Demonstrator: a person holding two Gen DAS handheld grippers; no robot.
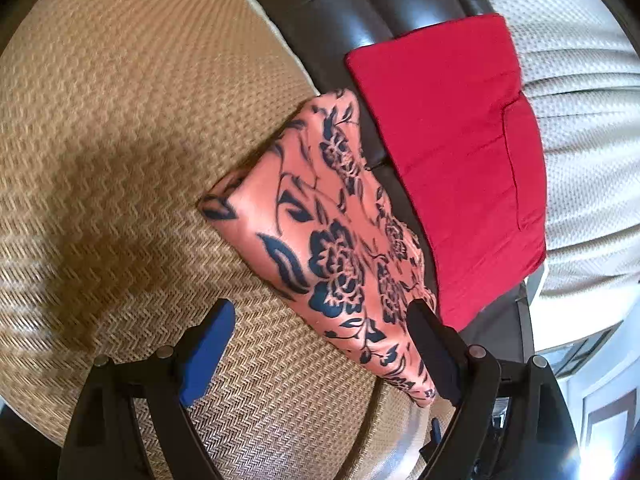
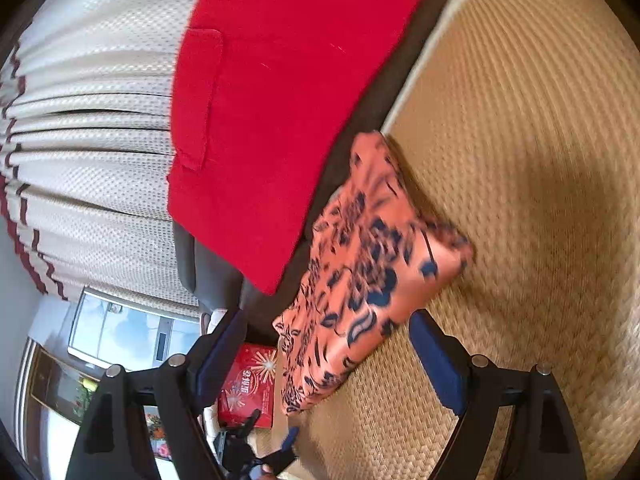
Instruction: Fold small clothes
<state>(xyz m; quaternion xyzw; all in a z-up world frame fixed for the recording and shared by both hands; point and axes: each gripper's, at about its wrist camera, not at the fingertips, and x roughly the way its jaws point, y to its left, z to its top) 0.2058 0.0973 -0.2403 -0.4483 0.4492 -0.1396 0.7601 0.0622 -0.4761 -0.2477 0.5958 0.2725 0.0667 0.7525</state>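
Left wrist view: left gripper [image 1: 320,354] jaws wide apart, empty. One folded floral garment [image 1: 332,240] on woven mat [image 1: 120,140], ahead, reaching right jaw. One red garment [image 1: 452,160] beyond, on dark headboard [image 1: 340,12].

Right wrist view: right gripper [image 2: 328,360] jaws spread, empty. Floral garment between and ahead. One red box [image 2: 250,384] near left jaw; writing unreadable.

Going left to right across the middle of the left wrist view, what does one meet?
Woven mat → folded floral cloth → dark leather headboard → red folded garment → pale curtain.
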